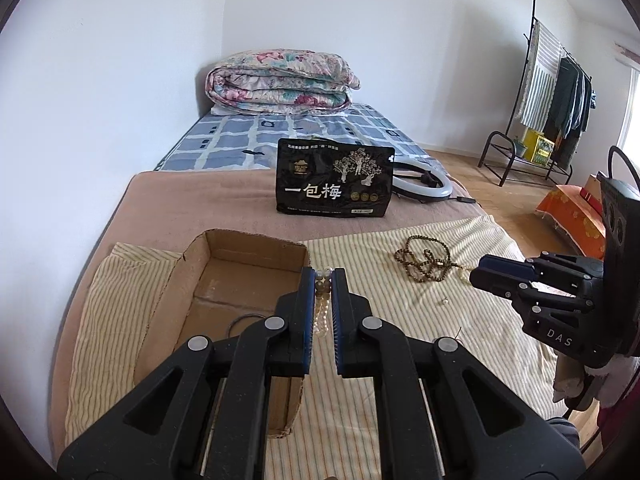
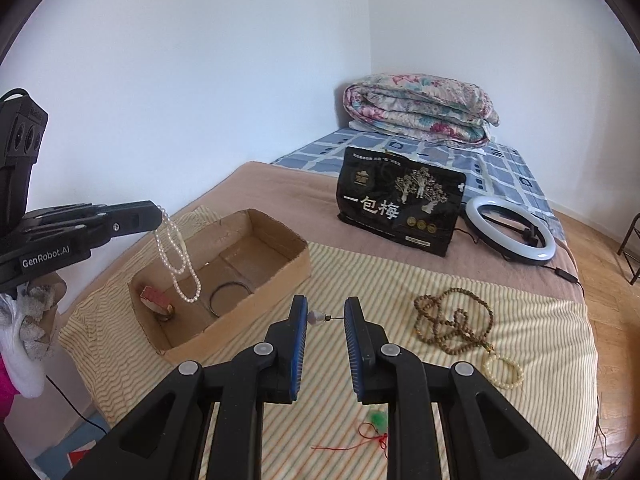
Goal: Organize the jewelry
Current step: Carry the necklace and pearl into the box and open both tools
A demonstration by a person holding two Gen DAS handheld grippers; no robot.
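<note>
A person is holding two hand-held grippers over a bed covered by a striped cloth [image 2: 400,280]. The left gripper [image 1: 323,276] is clamping a white pearl necklace [image 2: 176,256] between its closed jaws; in the right wrist view the strand is hanging in loops from the fingertips above the open cardboard box [image 2: 280,276], and in the left wrist view the pearls are showing between the blue pads [image 1: 308,300] at the box's right wall. The right gripper [image 2: 326,316] is holding a small earring-like piece [image 2: 318,316], a pale bead on a thin pin, which is spanning the narrow gap between its jaws, the bead touching the left pad. Inside the box, a dark thin ring [image 2: 230,294] is lying on the floor of the box, and a small red-and-white item [image 2: 154,298] is sitting near the front left corner; what that item is cannot be told. To the right of the box, a brown bead string [image 2: 452,320] is lying tangled on the cloth, with a cream bead bracelet [image 2: 504,372] touching its near end. A green pendant on a red cord [image 2: 372,428] is lying on the cloth just below the right gripper. Farther back, a black snack bag [image 2: 400,208] is standing upright, a ring light [image 2: 510,232] is lying beside it, and a folded floral quilt [image 2: 420,108] is resting at the head of the bed.
</note>
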